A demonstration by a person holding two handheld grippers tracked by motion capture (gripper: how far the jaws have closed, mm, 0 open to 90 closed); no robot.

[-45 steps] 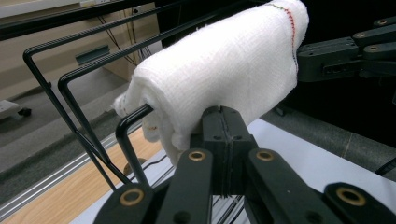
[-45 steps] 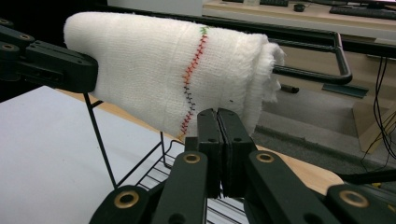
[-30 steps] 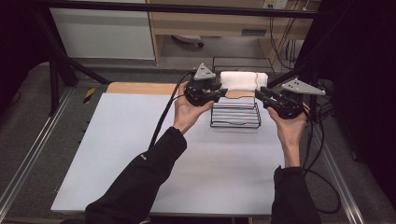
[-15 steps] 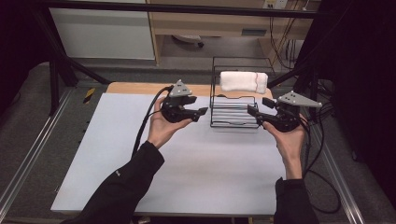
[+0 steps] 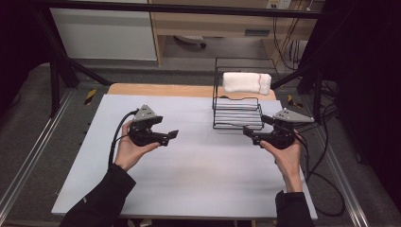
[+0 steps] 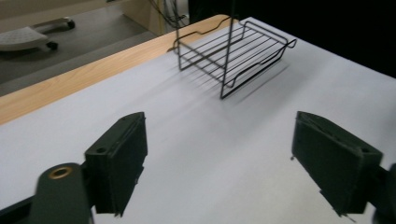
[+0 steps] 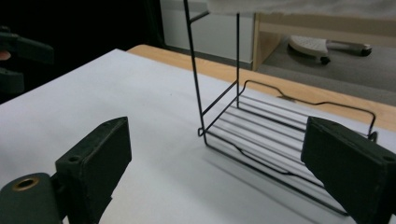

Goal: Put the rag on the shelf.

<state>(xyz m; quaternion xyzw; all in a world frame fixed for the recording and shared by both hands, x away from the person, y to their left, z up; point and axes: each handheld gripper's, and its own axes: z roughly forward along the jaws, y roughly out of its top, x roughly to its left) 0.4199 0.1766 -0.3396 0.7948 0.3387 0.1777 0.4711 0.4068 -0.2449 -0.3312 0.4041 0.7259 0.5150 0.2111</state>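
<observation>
A black wire rack (image 5: pixel 237 112) stands near the far edge of the white table (image 5: pixel 189 179), with a tall wire back rising from its ribbed lower shelf. On top of that back lies a rolled white towel (image 5: pixel 246 82) with a thin red stripe near its right end; it rests across the upper wires, well above the table surface and apart from both grippers.

The left gripper (image 5: pixel 172 135) is held in the person's left hand (image 5: pixel 126 150) over the left middle of the table, well away from the rack, its jaws pointing toward the right. Its jaws have just been opening and now stand wide apart with nothing between them; in the left gripper view (image 6: pixel 238 154) only bare table lies between the two black pads, and the wire rack (image 6: pixel 233 49) stands farther off, up and to the right.

The right gripper (image 5: pixel 248 134) sits in the person's right hand (image 5: pixel 287 158) just beside the rack's front right corner, jaws pointing left. Its jaws too have just been opening and are spread wide, gripping nothing. In the right gripper view (image 7: pixel 215 172) the rack's lower shelf (image 7: pixel 275 140) lies close ahead between the pads, not touched by them, and the towel's underside (image 7: pixel 299 5) shows at the top edge.
</observation>
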